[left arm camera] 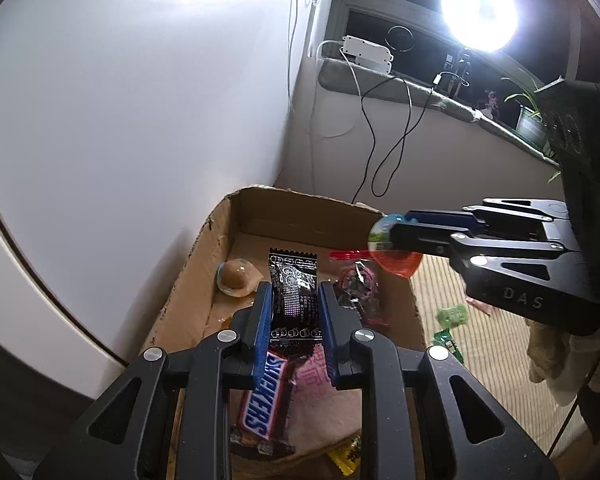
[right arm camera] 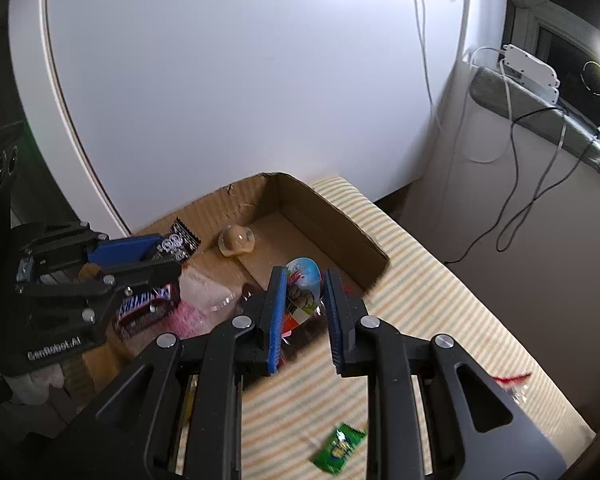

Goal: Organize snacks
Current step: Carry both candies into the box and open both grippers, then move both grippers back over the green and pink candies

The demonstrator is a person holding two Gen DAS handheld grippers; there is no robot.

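A shallow cardboard box (left arm camera: 300,208) (right arm camera: 332,216) lies on a striped cloth. My left gripper (left arm camera: 294,292) (right arm camera: 156,246) is shut on a black snack packet (left arm camera: 294,284) (right arm camera: 178,240) and holds it above the box. My right gripper (right arm camera: 306,280) (left arm camera: 384,236) is shut on a colourful egg-shaped candy with an orange base (right arm camera: 304,284) (left arm camera: 384,236), held over the box's right edge. In the box lie a Snickers bar (left arm camera: 262,396) (right arm camera: 144,304), a pink packet (left arm camera: 312,376) (right arm camera: 204,292), a clear jelly cup (left arm camera: 234,276) (right arm camera: 236,240) and a red-wrapped snack (left arm camera: 356,280).
Green candy packets (left arm camera: 452,316) (right arm camera: 336,448) lie loose on the striped cloth (right arm camera: 440,304) right of the box. A red-edged wrapper (right arm camera: 512,380) lies at the cloth's right. A white curved wall (right arm camera: 240,80) stands behind the box. Cables (left arm camera: 384,136) hang from the window sill.
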